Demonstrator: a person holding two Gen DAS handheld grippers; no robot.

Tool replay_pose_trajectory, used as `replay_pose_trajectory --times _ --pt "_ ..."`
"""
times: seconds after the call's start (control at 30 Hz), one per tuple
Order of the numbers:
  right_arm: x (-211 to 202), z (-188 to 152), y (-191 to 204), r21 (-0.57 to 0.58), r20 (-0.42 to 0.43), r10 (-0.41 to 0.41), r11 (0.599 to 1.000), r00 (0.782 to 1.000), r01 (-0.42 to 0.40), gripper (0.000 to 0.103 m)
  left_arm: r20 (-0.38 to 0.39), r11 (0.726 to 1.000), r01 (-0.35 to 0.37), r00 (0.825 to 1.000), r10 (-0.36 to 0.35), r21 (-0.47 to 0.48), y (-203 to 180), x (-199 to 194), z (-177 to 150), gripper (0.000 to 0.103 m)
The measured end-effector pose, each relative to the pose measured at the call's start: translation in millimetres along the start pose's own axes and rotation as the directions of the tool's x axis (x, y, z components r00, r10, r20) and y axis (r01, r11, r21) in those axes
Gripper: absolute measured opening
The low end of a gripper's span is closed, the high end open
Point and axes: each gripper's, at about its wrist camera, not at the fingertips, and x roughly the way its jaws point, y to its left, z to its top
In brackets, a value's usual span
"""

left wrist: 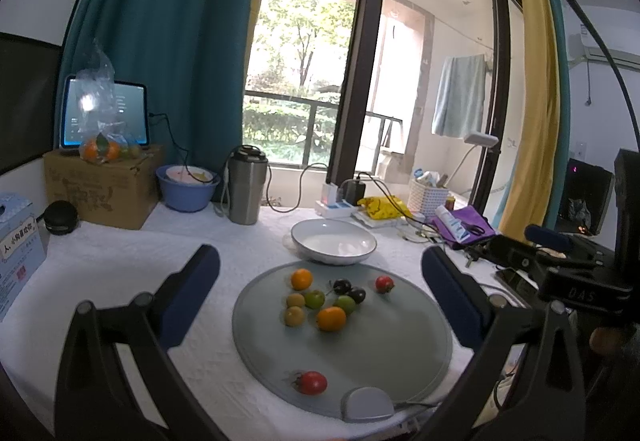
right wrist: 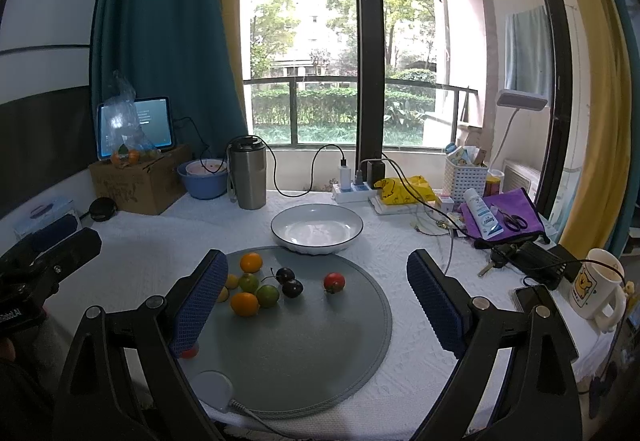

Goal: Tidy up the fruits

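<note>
Small fruits lie loose on a round grey mat: two oranges, two dark cherries, green fruits, yellowish ones, and two red tomatoes. An empty white bowl stands just behind the mat. My left gripper is open and empty above the mat. My right gripper is open and empty above the mat; its left finger hides part of a red tomato.
At the back stand a steel tumbler, a blue basin, a cardboard box with a bag of fruit and a tablet, a power strip, a white basket. A mug and phone sit right.
</note>
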Motion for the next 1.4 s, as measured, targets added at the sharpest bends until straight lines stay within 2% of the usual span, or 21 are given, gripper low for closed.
replay_pose_trajectory --times 1.0,1.2,1.4 --pt "4.5 -1.1 5.7 -0.004 -0.021 0.007 1.000 1.000 -0.007 0.093 -0.015 1.000 0.000 1.000 0.000 -0.002 0.7 1.0 -5.3 0.102" --pt "14.2 -7.5 2.6 0.001 -0.050 0.003 1.000 0.999 -0.003 0.093 -0.060 1.000 0.001 0.998 -0.001 0.001 -1.1 9.7 -15.8 0.102" --pt "30.9 -18.0 -5.3 0.018 -0.092 -0.010 1.000 0.996 0.012 0.093 -0.154 1.000 0.006 0.988 -0.005 0.008 -3.8 31.4 -33.5 0.101"
